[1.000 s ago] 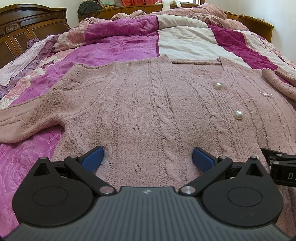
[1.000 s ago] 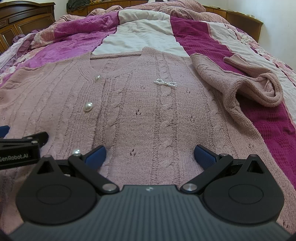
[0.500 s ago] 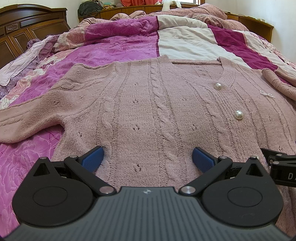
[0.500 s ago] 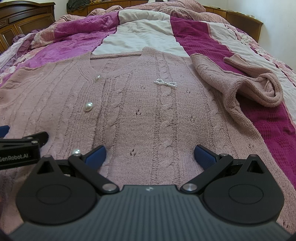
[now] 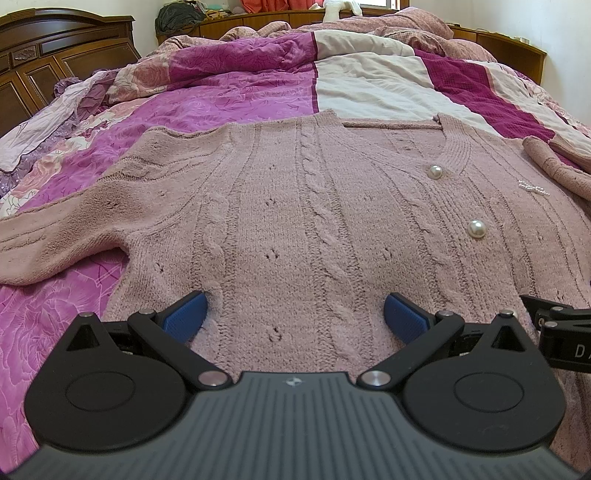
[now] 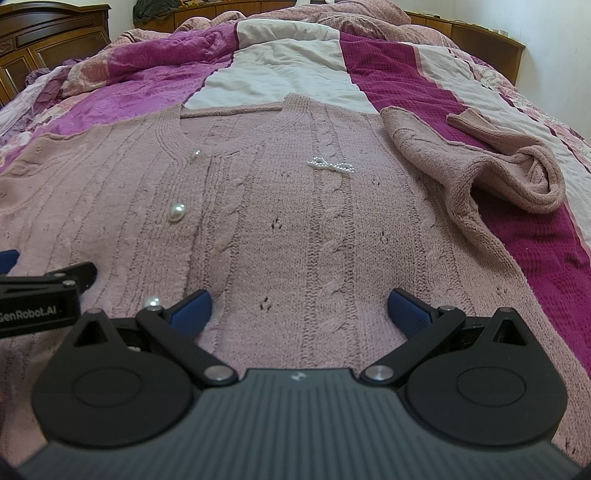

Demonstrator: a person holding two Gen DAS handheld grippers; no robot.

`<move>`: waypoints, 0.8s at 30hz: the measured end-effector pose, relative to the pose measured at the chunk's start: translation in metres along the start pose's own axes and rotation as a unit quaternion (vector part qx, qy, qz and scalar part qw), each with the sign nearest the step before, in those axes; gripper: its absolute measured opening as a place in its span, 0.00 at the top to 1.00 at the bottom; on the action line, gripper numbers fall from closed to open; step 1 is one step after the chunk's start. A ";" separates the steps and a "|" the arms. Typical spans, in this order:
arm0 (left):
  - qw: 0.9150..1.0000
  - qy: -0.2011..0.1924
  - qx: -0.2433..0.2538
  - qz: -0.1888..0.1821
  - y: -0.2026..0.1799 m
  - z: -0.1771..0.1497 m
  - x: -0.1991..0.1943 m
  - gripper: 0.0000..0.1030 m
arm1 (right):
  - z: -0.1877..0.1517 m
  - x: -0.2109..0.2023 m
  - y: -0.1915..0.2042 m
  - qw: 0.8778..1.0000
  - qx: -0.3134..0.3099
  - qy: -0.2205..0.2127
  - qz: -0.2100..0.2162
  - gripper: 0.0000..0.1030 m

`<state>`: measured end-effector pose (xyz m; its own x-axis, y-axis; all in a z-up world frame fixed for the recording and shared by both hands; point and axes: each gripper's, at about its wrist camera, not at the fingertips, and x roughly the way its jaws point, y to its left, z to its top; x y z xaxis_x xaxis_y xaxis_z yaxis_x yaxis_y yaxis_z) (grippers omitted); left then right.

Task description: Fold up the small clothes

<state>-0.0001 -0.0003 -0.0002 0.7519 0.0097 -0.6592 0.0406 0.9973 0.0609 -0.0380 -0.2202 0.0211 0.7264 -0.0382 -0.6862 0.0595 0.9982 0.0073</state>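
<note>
A dusty-pink cable-knit cardigan [image 5: 303, 206] with pearl buttons [image 5: 476, 229] lies spread flat, front up, on the bed; it also fills the right wrist view [image 6: 295, 221]. Its left sleeve [image 5: 55, 240] stretches out to the left. Its right sleeve [image 6: 498, 170] lies bunched and folded over at the right. My left gripper [image 5: 293, 317] is open over the hem on the cardigan's left half, blue pads apart. My right gripper [image 6: 299, 312] is open over the hem on the right half. Both sit side by side, holding nothing.
The bed is covered with a purple, magenta and cream patchwork quilt [image 5: 229, 92]. A dark wooden headboard [image 5: 55, 48] stands at the far left. A rumpled pink blanket [image 6: 325, 18] lies at the far end. A pearl bow brooch [image 6: 330, 166] sits on the cardigan's chest.
</note>
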 end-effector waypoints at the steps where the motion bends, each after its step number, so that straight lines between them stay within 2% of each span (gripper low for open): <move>1: 1.000 0.000 0.000 0.000 0.000 0.000 0.000 0.00 | 0.000 0.000 0.000 1.000 0.000 0.000 0.000 0.00; 14: 1.000 0.003 -0.003 0.000 0.001 0.000 0.000 0.00 | 0.004 0.000 -0.004 1.000 0.009 0.010 0.007 0.00; 18: 1.000 0.016 -0.002 0.000 0.001 0.006 0.000 0.00 | 0.006 0.000 -0.008 1.000 0.013 0.016 0.017 0.00; 24: 0.999 0.040 -0.009 -0.005 0.005 0.022 0.001 0.00 | 0.021 -0.014 -0.022 0.997 0.023 0.027 0.065 0.00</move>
<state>0.0152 0.0031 0.0159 0.6971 0.0046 -0.7170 0.0352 0.9986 0.0407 -0.0348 -0.2423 0.0454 0.6922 0.0957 -0.7154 -0.0004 0.9912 0.1322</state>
